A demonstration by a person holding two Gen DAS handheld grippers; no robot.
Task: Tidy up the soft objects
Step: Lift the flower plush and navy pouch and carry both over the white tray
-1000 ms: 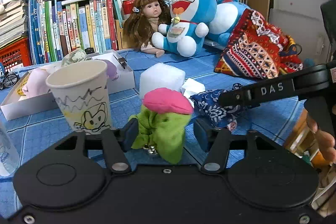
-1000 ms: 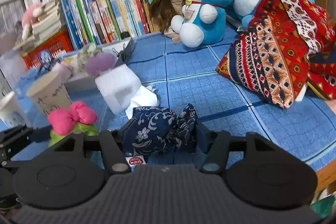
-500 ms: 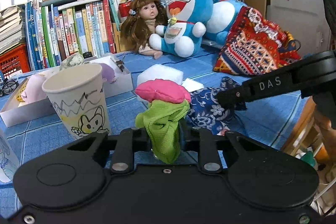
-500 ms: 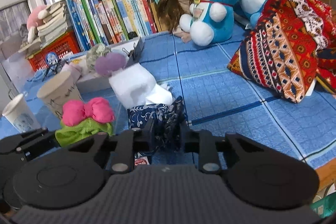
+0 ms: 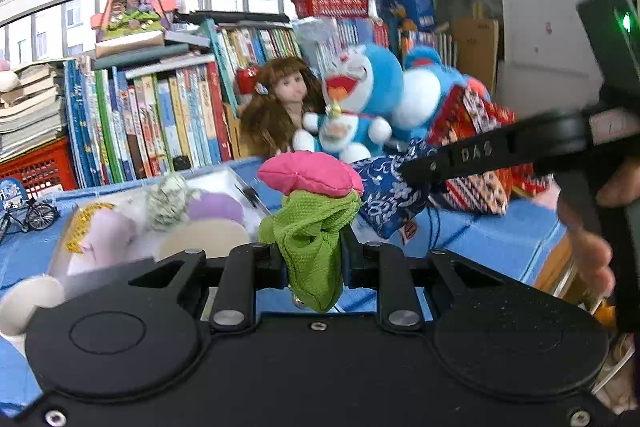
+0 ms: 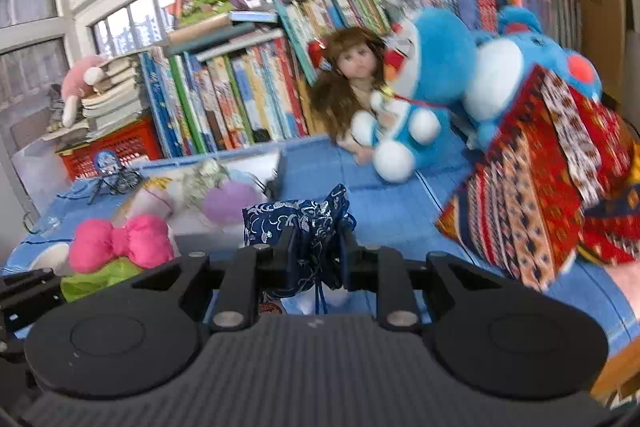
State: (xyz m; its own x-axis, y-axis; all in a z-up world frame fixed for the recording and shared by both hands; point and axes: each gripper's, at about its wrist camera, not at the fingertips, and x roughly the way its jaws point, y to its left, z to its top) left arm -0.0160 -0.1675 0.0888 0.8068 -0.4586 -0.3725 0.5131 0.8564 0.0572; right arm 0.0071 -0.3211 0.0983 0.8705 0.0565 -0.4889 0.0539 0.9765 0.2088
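Green cloth toy (image 5: 314, 243) pinched between left tongs (image 5: 311, 259); navy pouch (image 6: 304, 231) between right tongs (image 6: 316, 259).

Only thing I can actually read is "DAS", in pale raised letters on the black plastic finger of the right gripper (image 5: 476, 154) reaching across the left wrist view. Spines of the upright colourful books (image 5: 168, 123) carry print, but it's too blurry.
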